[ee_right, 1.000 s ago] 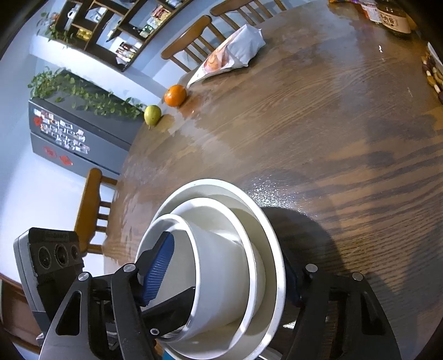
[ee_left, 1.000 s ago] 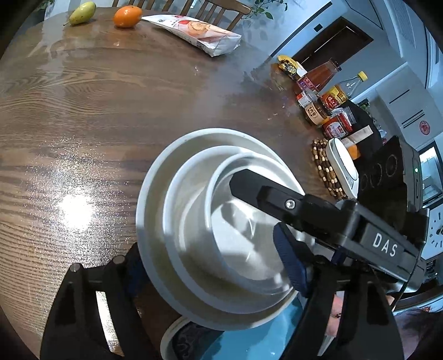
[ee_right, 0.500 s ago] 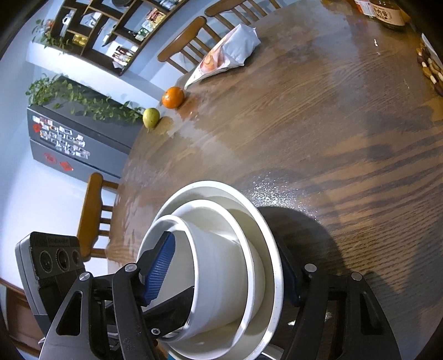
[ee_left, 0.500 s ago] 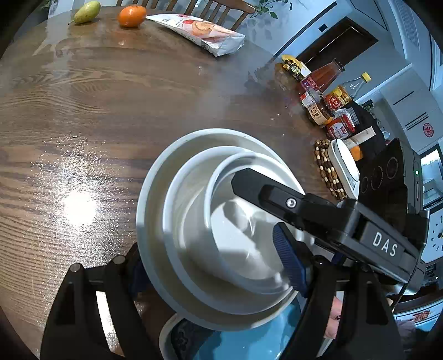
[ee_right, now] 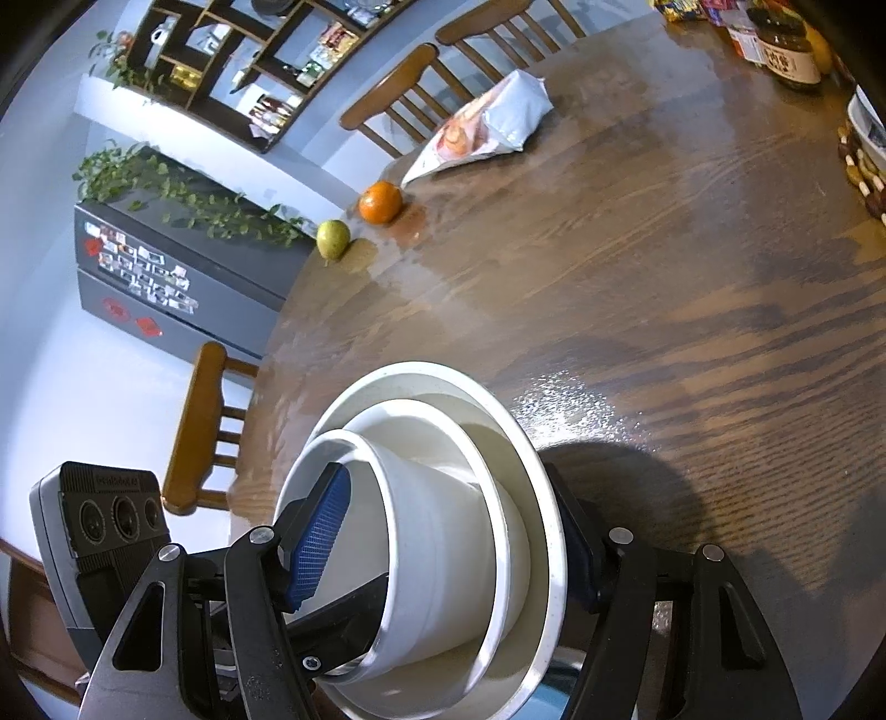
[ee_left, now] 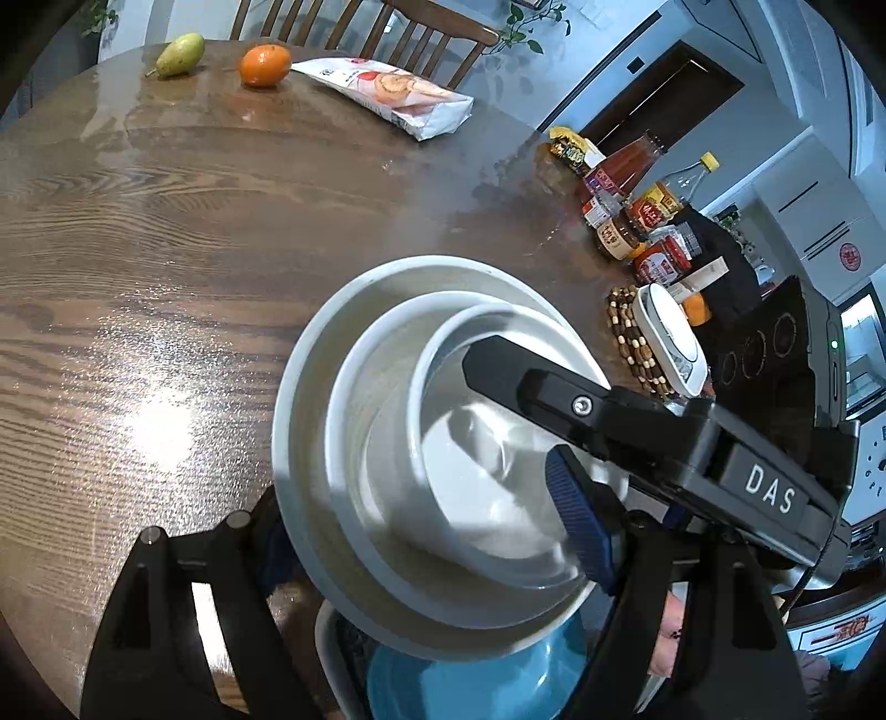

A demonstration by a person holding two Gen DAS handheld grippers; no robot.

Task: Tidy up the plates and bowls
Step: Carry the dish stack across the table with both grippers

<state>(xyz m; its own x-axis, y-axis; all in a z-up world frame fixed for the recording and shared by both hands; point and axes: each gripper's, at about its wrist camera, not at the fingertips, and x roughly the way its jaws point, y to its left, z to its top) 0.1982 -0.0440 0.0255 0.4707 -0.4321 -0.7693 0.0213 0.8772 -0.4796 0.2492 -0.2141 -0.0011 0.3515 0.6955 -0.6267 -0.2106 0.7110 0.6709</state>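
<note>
Three nested white bowls [ee_left: 387,443] form a tilted stack, which both grippers hold above the round wooden table [ee_left: 166,249]. My left gripper [ee_left: 426,537] is shut on the stack, its blue pad [ee_left: 576,520] inside the innermost bowl and its other finger outside the largest bowl. My right gripper [ee_right: 448,548] grips the same bowl stack [ee_right: 443,526] from the opposite side, with one blue pad [ee_right: 321,537] inside and the other finger outside. Under the stack sits a blue dish [ee_left: 470,681] in a white-rimmed plate.
A pear [ee_left: 180,52], an orange [ee_left: 264,63] and a snack bag [ee_left: 387,94] lie at the far edge, with wooden chairs [ee_right: 398,105] behind. Sauce bottles and jars [ee_left: 637,210], a beaded trivet [ee_left: 628,338] and a white dish stand at the right.
Both grippers have risen a little with the bowl stack in them. More of the blue dish shows beneath. The grip on the stack is the same.
</note>
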